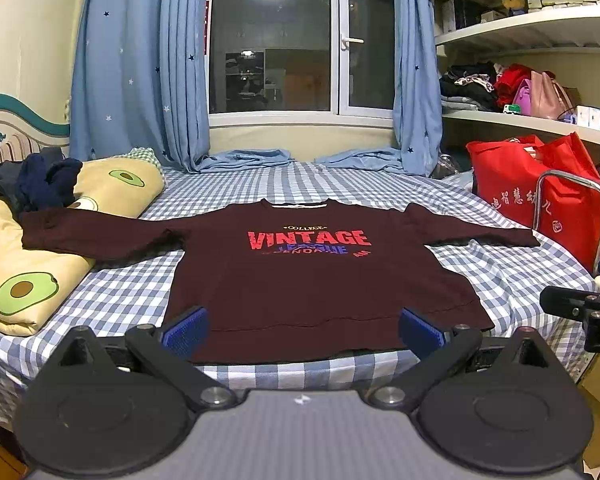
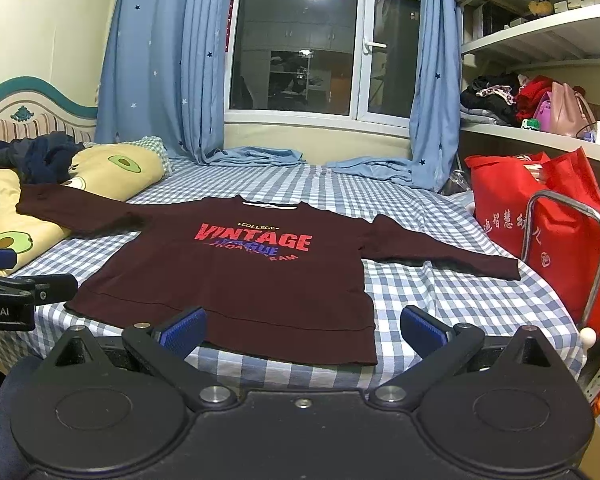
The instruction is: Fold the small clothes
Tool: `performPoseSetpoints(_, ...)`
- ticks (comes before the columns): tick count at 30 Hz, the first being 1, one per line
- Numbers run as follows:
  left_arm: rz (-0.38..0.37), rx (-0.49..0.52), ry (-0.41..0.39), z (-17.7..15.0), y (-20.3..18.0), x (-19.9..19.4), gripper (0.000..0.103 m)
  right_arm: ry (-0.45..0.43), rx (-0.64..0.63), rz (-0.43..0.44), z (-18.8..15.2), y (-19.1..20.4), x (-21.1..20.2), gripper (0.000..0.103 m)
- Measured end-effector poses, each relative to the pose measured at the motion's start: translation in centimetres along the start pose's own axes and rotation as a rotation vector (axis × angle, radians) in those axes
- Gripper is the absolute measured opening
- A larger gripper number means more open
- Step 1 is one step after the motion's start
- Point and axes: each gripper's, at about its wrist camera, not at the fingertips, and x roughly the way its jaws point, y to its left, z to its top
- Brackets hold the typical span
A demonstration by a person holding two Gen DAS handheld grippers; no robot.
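Maroon sweatshirt (image 1: 300, 280) lies flat, print up, on checked bed (image 1: 140, 292), sleeves spread to both sides; left sleeve end rests on avocado-print quilt (image 1: 24, 280). Left gripper (image 1: 302, 330) wide, empty, above hem. Right gripper (image 2: 304, 330) wide, empty, above hem's right corner. Red bag (image 2: 540, 208) at bed's right side.

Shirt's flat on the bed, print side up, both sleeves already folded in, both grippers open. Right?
Not quite. The shirt's sleeves are spread outward, not folded in; the left wrist view shows both. The rest holds: print up, flat on the bed, left gripper and right gripper open.
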Motion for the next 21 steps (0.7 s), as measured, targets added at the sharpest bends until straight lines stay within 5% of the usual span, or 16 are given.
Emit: performPoseSetpoints(21,0.048,-0.035,-0.010,-0.1,1.5,-0.2,0.103,-0.014,-0.007,-0.010,-0.1,-0.4,-0.5,0.102)
